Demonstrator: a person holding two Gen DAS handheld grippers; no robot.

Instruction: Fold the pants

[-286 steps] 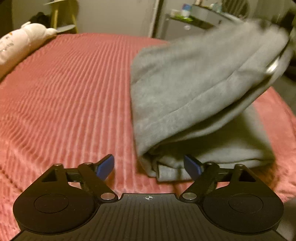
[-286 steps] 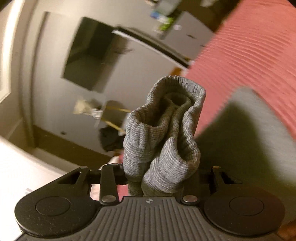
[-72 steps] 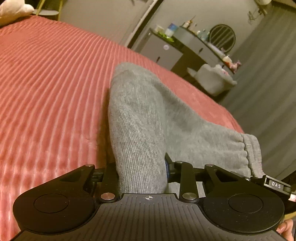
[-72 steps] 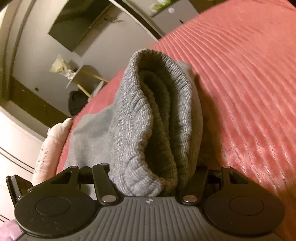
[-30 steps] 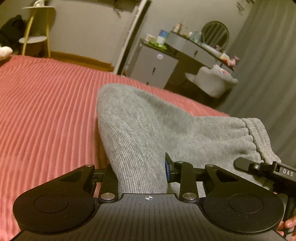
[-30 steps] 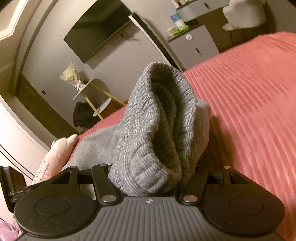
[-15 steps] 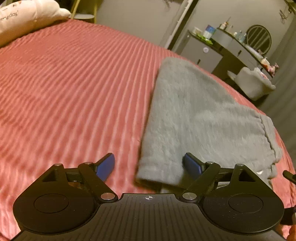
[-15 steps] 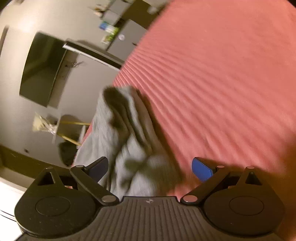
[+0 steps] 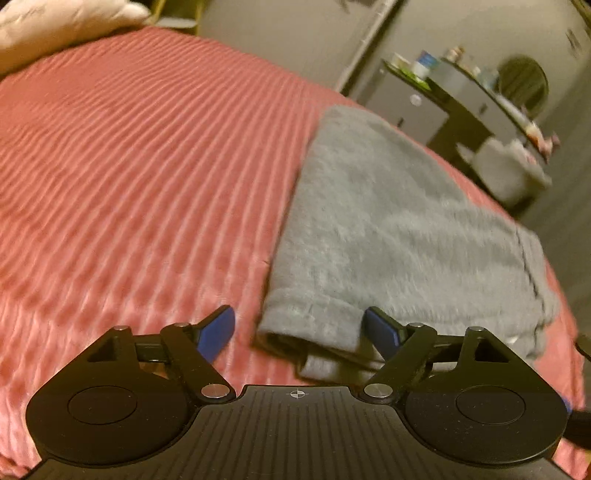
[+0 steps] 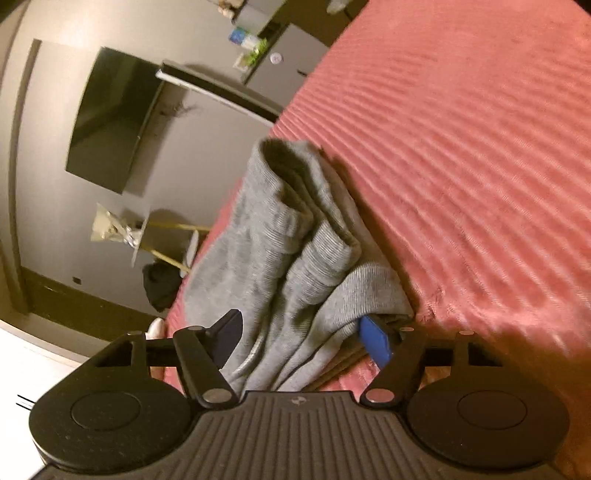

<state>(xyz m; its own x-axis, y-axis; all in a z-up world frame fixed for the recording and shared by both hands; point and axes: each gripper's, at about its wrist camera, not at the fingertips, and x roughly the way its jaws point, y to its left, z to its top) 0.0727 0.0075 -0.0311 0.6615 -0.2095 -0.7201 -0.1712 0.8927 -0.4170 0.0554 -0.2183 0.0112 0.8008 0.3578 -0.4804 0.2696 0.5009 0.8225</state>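
The grey pants (image 9: pixel 388 236) lie folded in a flat stack on the pink ribbed bedspread (image 9: pixel 129 177). My left gripper (image 9: pixel 299 328) is open, its blue pads on either side of the stack's near corner, not gripping it. In the right wrist view the pants (image 10: pixel 291 251) show their ribbed cuff ends, bunched between the spread fingers. My right gripper (image 10: pixel 303 336) is open, with cloth lying loose against its blue right pad (image 10: pixel 375 341).
A white pillow (image 9: pixel 55 26) lies at the far left of the bed. A grey cabinet (image 9: pixel 417 107) and a dresser with small items stand beyond the bed. A wall television (image 10: pixel 110 118) and a small side table (image 10: pixel 173 236) show in the right wrist view.
One second ago both grippers were shut on the pants and held them up. Both have since opened and the pants lie on the bed. In the last half second both drew back slightly.
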